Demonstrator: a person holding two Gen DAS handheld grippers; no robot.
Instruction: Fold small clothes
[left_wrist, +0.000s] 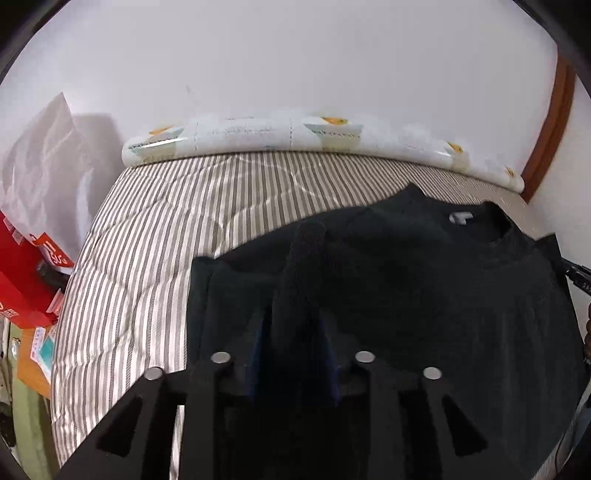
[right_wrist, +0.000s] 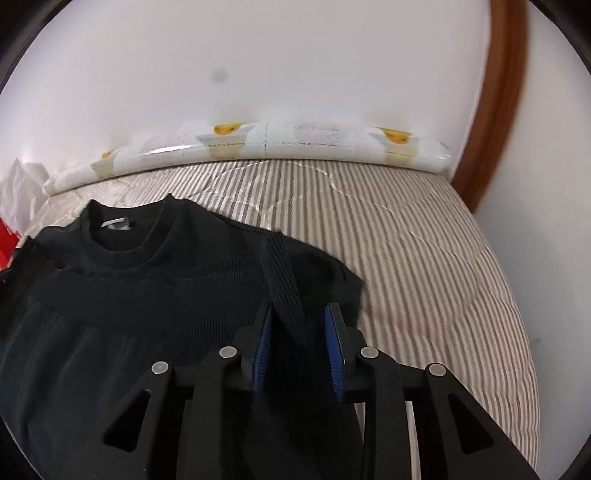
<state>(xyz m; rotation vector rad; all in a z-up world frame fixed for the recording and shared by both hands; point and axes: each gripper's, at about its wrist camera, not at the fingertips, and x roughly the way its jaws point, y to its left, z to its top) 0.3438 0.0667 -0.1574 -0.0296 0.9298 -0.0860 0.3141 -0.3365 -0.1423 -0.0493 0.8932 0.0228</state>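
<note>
- My left jaws are clenched on a raised fold of the black shirt (left_wrist: 424, 280); the left gripper (left_wrist: 295, 332) has dark cloth standing up between its blue pads, which press it from both sides.
- My right jaws stand apart: the right gripper (right_wrist: 301, 325) shows a clear gap between its blue pads (right_wrist: 262, 339), and a ribbed strip of the shirt, a cuff or hem, runs up through that gap. I cannot tell whether either pad touches it.
- The shirt lies spread on the striped quilt (right_wrist: 424, 258) of the bed, collar and white neck label (right_wrist: 116, 223) toward the far side.
- A long patterned bolster (left_wrist: 258, 136) lies along the white wall (left_wrist: 295, 55) at the bed's far edge.
- Red boxes (left_wrist: 22, 273) sit beside the bed in my left view; a brown wooden frame (right_wrist: 495, 110) stands at the right in my right view.
</note>
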